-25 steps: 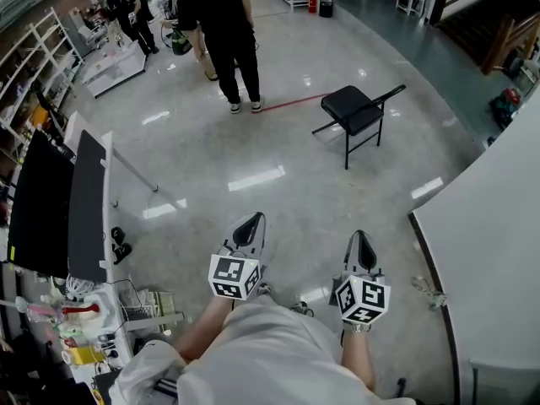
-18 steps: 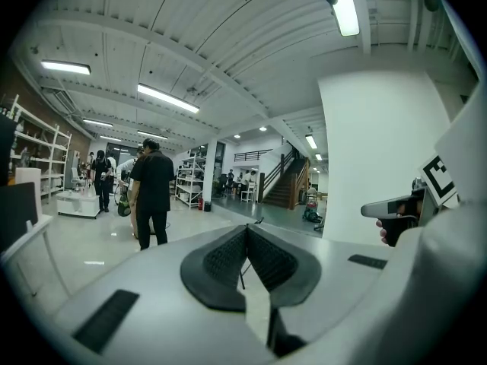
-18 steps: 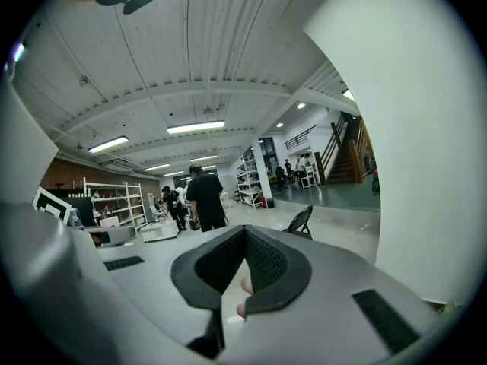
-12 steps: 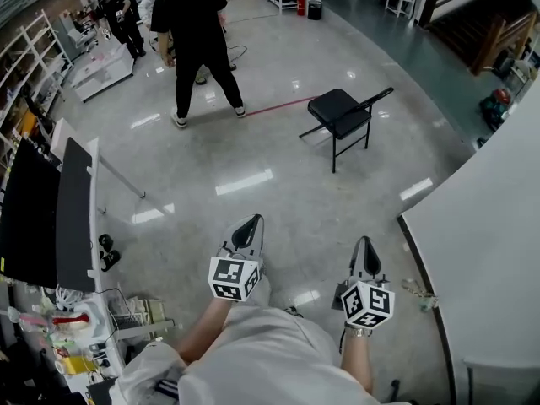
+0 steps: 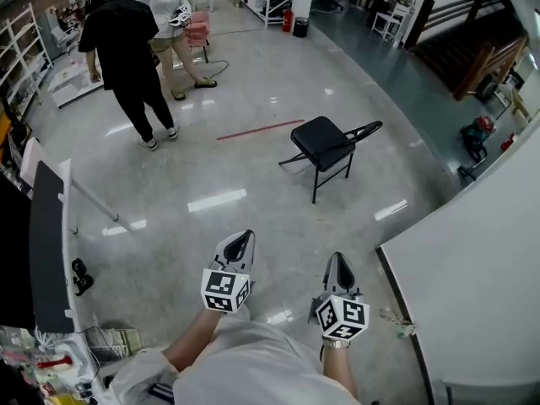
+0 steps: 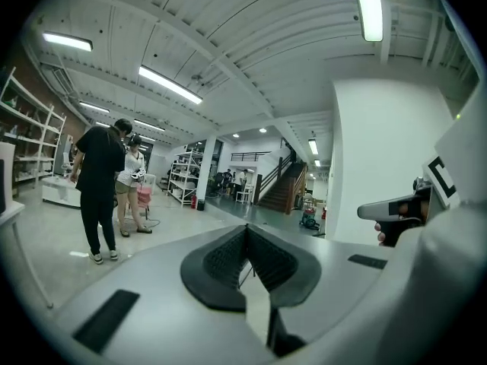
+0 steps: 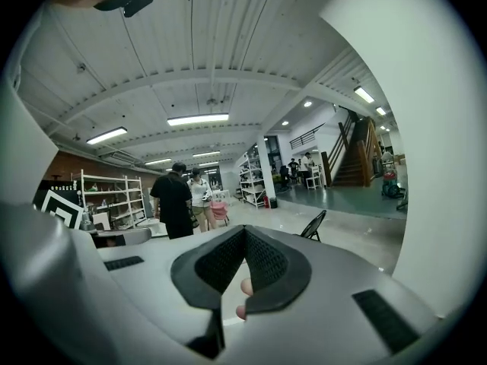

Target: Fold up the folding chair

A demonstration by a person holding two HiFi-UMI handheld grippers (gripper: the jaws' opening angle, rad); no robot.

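Observation:
The black folding chair [image 5: 325, 144] stands unfolded on the shiny grey floor, well ahead of both grippers, with its seat toward the left and its back toward the right. In the right gripper view its back [image 7: 310, 225] shows just right of the jaws. My left gripper [image 5: 240, 241] and right gripper [image 5: 339, 265] are held side by side in front of the body, pointing toward the chair and far short of it. Both are shut with nothing between the pads [image 6: 228, 257] [image 7: 262, 261]. The right gripper [image 6: 396, 207] also shows at the right edge of the left gripper view.
Two people [image 5: 126, 53] stand at the back left. A white partition wall [image 5: 481, 260] fills the right side. A table with dark screens [image 5: 46, 226] runs along the left. A red line [image 5: 260, 129] marks the floor behind the chair; stairs [image 5: 460, 40] rise at the back right.
Both grippers have been carried forward toward the chair, which now sits lower and more to the left in the head view. The person in black has walked left.

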